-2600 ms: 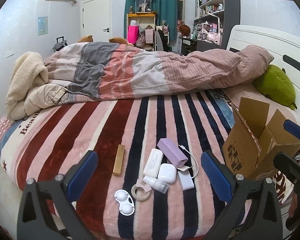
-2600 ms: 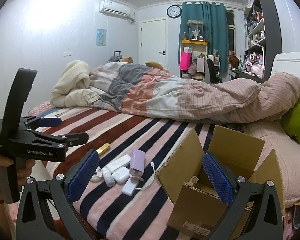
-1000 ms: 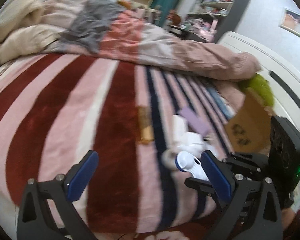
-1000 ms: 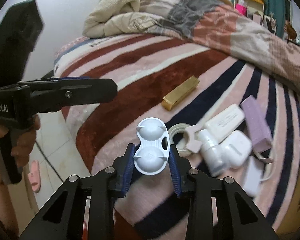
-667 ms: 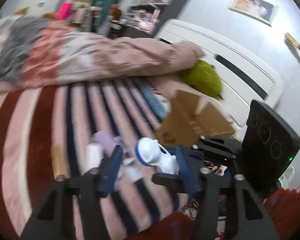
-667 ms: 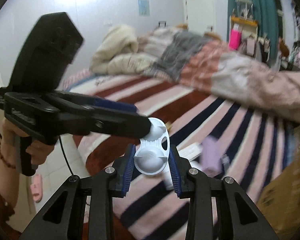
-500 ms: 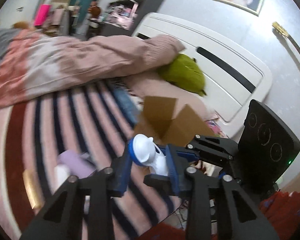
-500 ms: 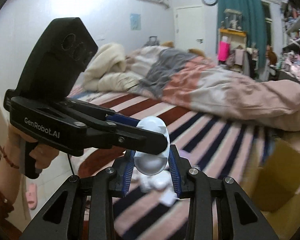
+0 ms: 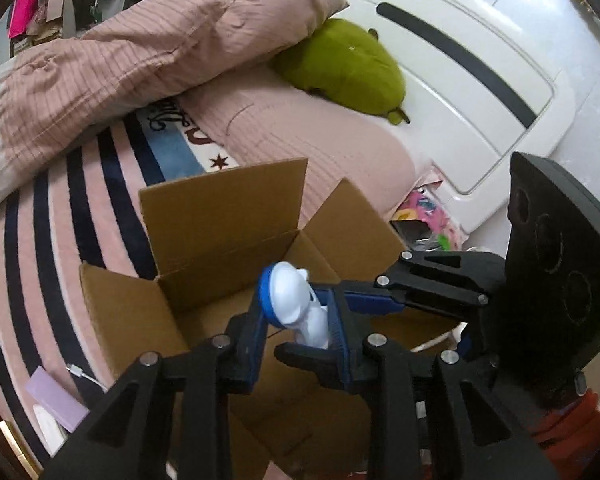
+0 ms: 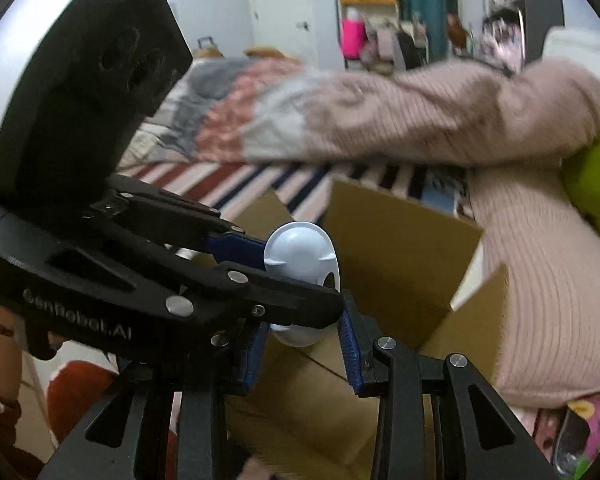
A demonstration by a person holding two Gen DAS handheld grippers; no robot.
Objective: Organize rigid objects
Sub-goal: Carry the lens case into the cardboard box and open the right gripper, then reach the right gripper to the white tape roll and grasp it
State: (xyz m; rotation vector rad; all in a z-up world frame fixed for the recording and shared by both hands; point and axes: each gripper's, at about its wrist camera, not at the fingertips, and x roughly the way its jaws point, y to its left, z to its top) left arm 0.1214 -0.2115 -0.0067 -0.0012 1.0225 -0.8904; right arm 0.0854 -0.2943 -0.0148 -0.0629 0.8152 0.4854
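A white two-cup plastic case (image 9: pixel 296 308) with a blue rim is held above the open cardboard box (image 9: pixel 220 216). My left gripper (image 9: pixel 298 340) is shut on it, and my right gripper (image 10: pixel 304 344) is shut on it too, from the other side. The case also shows in the right wrist view (image 10: pixel 302 256), with the left gripper's fingers (image 10: pixel 236 248) crossing in front. The box (image 10: pixel 400 248) stands open on the striped bed, flaps up.
A purple box (image 9: pixel 56 400), a white cable (image 9: pixel 88 376) and other small items lie on the striped blanket (image 9: pixel 40 216) left of the box. A green plush (image 9: pixel 348 64), a pink quilt (image 9: pixel 120 52) and a white headboard (image 9: pixel 480 60) lie beyond.
Both grippers carried the white case from over the pile of small items rightward to above the open cardboard box. The left gripper closed on the case that the right one held.
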